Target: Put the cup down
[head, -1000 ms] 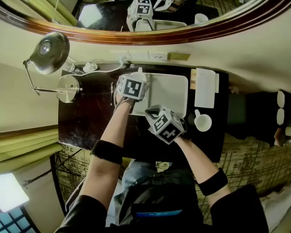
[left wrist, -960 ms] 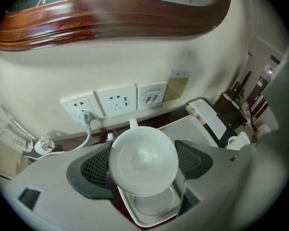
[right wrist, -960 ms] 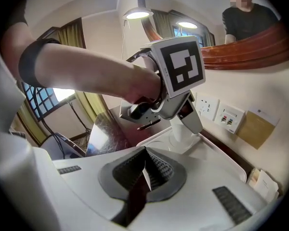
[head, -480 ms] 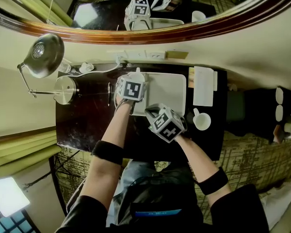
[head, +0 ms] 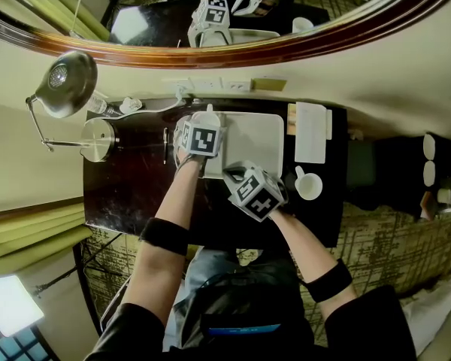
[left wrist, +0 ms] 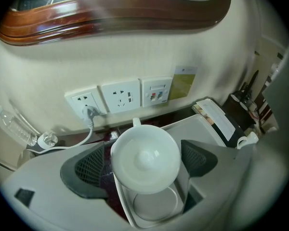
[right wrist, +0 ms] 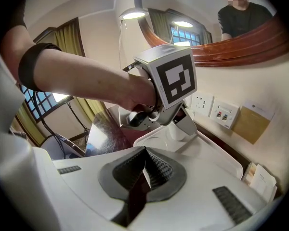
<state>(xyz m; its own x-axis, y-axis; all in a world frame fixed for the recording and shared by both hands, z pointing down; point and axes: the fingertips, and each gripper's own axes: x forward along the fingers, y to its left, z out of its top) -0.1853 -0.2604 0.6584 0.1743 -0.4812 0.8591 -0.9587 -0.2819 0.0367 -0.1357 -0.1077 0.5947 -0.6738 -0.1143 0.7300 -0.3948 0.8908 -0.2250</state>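
Left gripper [left wrist: 143,163] jaws have just been opening; the pads stand clear either side of the white cup [left wrist: 145,150], which sits at the tray's [left wrist: 202,129] 9 o'clock end in the head view. Right gripper [right wrist: 143,174]: closed, empty.

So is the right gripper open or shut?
Shut. The right gripper shows both jaws pressed together in its own view, nothing between them.

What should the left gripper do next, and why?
Probably draw the left gripper straight back: its jaws have just been opening, both pads stand clear of the white ceramic cup, and the cup seems to rest on the white rectangular tray.
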